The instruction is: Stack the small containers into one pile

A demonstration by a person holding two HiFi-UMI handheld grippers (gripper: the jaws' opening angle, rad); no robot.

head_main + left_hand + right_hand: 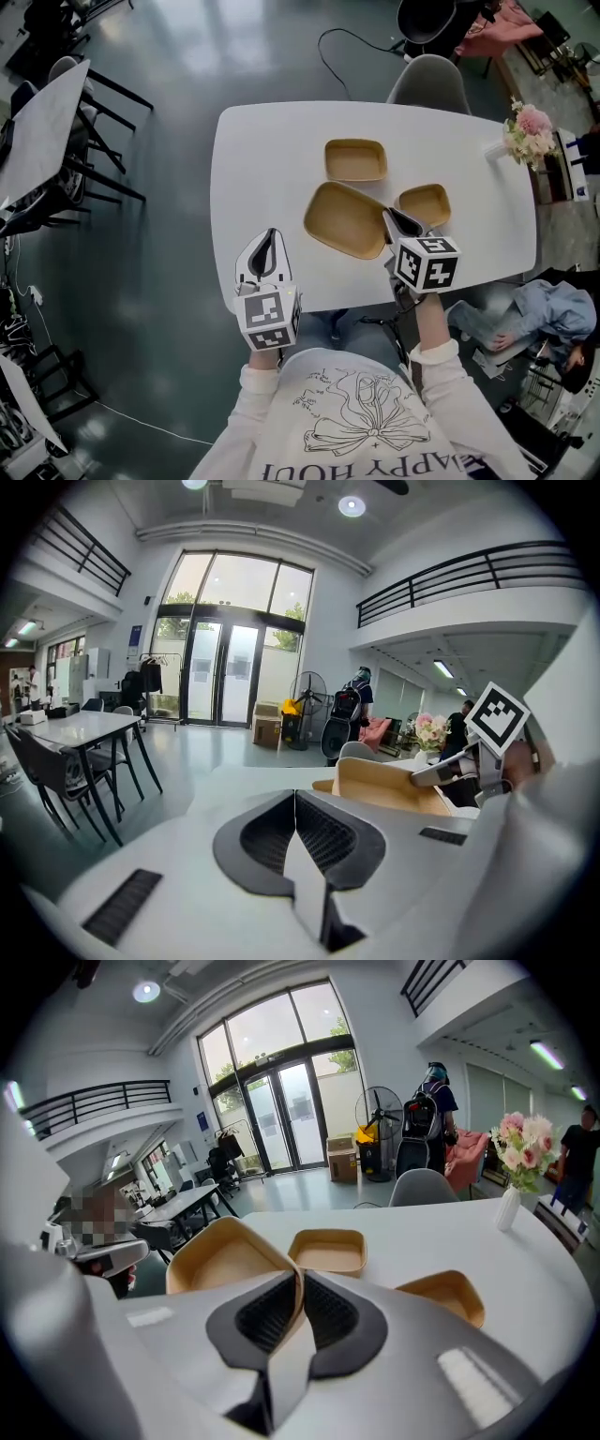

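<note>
My right claw (300,1279) is nipped down narrow on the rim of the biggest container (342,223). The thin wall stands between the pads at the corner pointing to three o'clock. I hold it by the rim because the shell is shallow and wide, and a pinch on the edge is the only grip a claw this size gets. The gripped corner sits higher than the far side, so the container tilts; I cannot tell whether its far edge rests on the desk (253,150).

My left claw (295,799) is closed on nothing, out at eight o'clock from the big container, over the near edge of the desk. I judge it is parked there to keep out of the way.

All three containers are tan, matte, with rounded corners and flared walls, and all are empty. They look light and made to nest. The mid-sized one (356,159) lies at twelve o'clock from the big one, and the smallest (424,204) is just beside my right claw at three o'clock. None is stacked yet. I reckon the biggest belongs at the bottom of the pile.
</note>
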